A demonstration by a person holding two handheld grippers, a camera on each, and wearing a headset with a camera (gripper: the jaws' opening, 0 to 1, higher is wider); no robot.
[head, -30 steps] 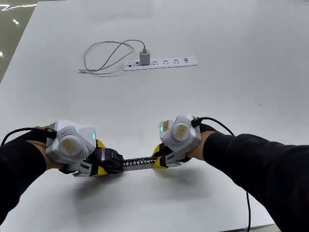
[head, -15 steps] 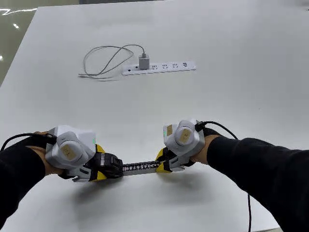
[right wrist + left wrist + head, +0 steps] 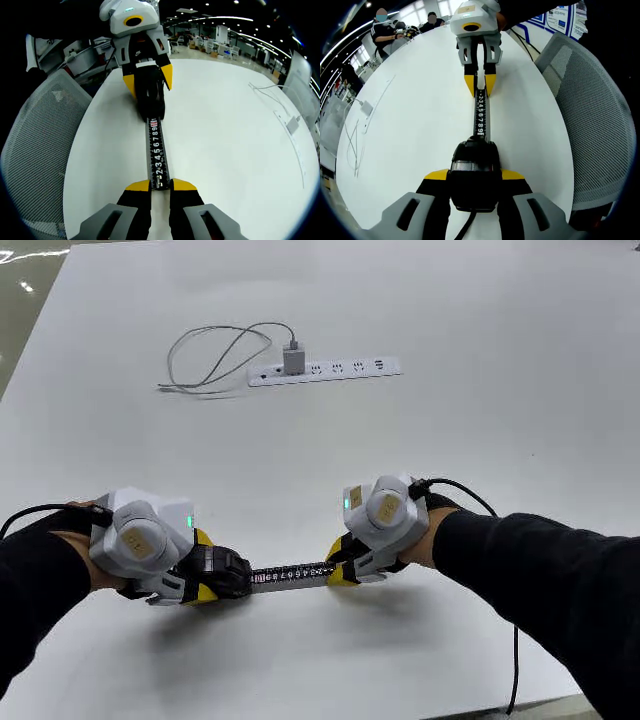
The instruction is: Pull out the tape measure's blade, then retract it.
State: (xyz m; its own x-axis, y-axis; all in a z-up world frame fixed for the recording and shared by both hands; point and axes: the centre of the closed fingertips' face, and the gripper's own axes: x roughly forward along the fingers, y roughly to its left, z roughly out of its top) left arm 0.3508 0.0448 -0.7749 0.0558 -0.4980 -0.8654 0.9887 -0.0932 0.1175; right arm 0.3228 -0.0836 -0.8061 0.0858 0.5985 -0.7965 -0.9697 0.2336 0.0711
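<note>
Nearest the person are two black sleeves (image 3: 540,580), each ending in a hand that holds one gripper with a smooth, rounded pale-grey shell and a pair of yellow-tipped jaws. The left gripper (image 3: 475,176) has its two jaws closed against the sides of the single tape measure (image 3: 225,572), a chunky black case with rounded corners and a matte, rubbery look. The case rests on the table just ahead of that gripper. One blade (image 3: 480,112) runs out of the case in a straight, narrow, flat strip, pale metal printed with black numerals one to nine. It lies low along the tabletop between the two grippers. The right gripper (image 3: 161,186) faces the left one, its jaws drawn narrow and pinching the blade's free end between the two yellow tips. One thin black cord (image 3: 460,490) curls from the back of the right gripper. The table (image 3: 450,420) is a single broad white slab, smooth and faintly glossy. Beside it, the gripper views show one chair (image 3: 590,125) with a curved back of grey woven mesh. Well beyond the grippers lies one long, white, rectangular power strip (image 3: 325,370). One small grey boxy charger (image 3: 294,361) is plugged into its left part, and one thin pale cable (image 3: 210,360) loops loosely from the charger across the table.
</note>
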